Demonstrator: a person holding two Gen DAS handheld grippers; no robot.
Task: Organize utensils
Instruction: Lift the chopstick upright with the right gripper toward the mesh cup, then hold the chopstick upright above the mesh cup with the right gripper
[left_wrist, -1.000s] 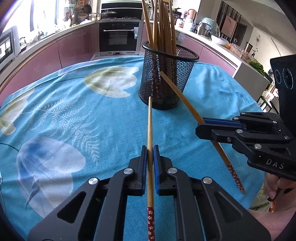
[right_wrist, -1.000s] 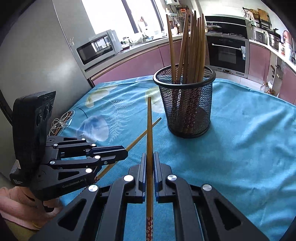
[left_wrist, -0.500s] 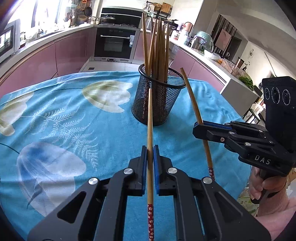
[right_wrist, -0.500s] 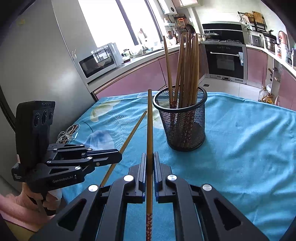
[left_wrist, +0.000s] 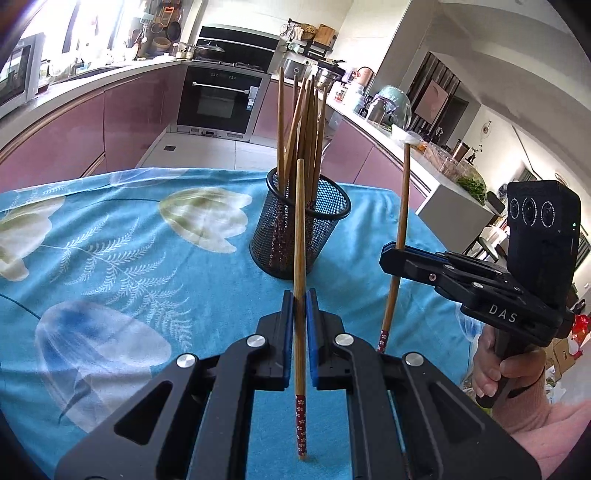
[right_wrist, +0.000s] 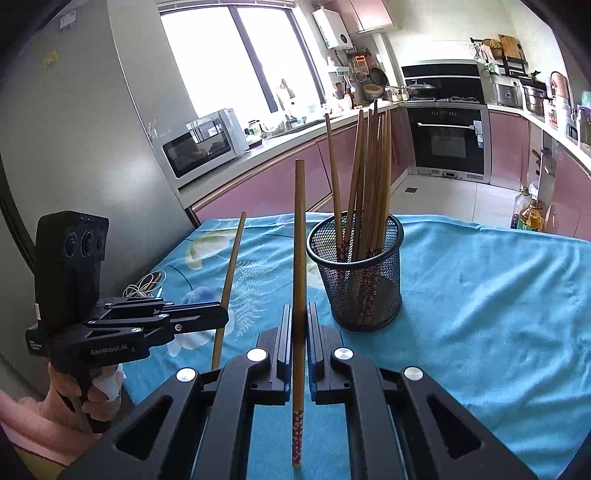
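A black mesh cup stands on the blue tablecloth with several wooden chopsticks upright in it; it also shows in the right wrist view. My left gripper is shut on a wooden chopstick with a red patterned end, held near upright in front of the cup. My right gripper is shut on a like chopstick, left of the cup. The right gripper shows in the left wrist view, and the left gripper in the right wrist view.
A white cable coil lies at the table's left edge. Pink kitchen cabinets, an oven and a microwave stand behind the table. The cloth spreads wide to the left and right of the cup.
Both grippers have tilted up and lifted, bringing their chopsticks from slanted to near upright. The cup now looks lower and farther away in both views.
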